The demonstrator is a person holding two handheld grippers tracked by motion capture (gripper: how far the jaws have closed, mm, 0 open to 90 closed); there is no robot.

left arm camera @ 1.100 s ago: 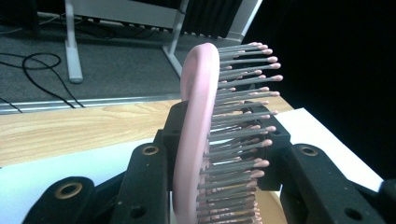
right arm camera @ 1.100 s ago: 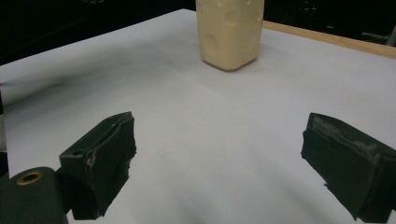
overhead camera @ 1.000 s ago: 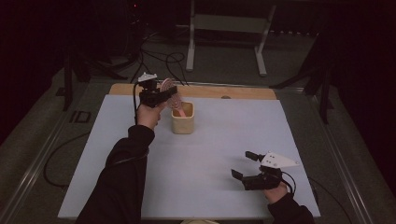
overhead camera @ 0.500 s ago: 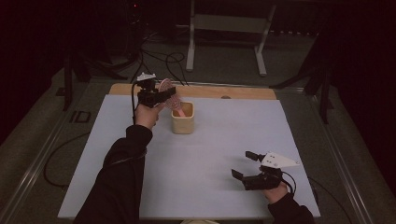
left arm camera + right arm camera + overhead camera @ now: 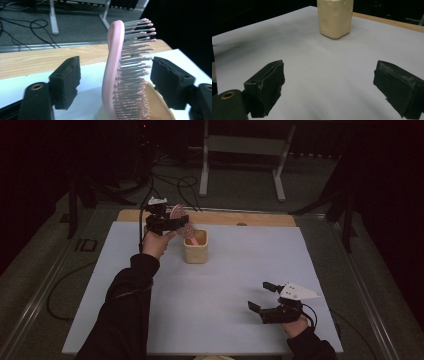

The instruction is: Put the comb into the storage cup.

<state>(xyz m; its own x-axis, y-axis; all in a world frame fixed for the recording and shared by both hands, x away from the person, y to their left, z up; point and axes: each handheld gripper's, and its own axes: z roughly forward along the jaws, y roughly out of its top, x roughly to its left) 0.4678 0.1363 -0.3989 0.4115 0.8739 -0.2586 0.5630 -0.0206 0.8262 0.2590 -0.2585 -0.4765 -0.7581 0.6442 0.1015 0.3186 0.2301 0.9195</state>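
A pink hairbrush stands upright, handle down, in a cream cup at the far left of the white mat. My left gripper sits level around the brush head. Its jaws have just been opening. In the left gripper view they stand on either side of the brush, clear of the pink back and of the bristle tips, so my left gripper is open. The cup's rim shows below the bristles. My right gripper rests near the front right of the mat, open and empty, facing the cup.
A wooden strip runs along the mat's far edge. Beyond it, cables and a metal stand's legs lie on the floor. Bare white mat stretches between the cup and my right gripper.
The left gripper's jaws have spread apart and let go of the brush, which stays standing in the cup. Neither hand has shifted.
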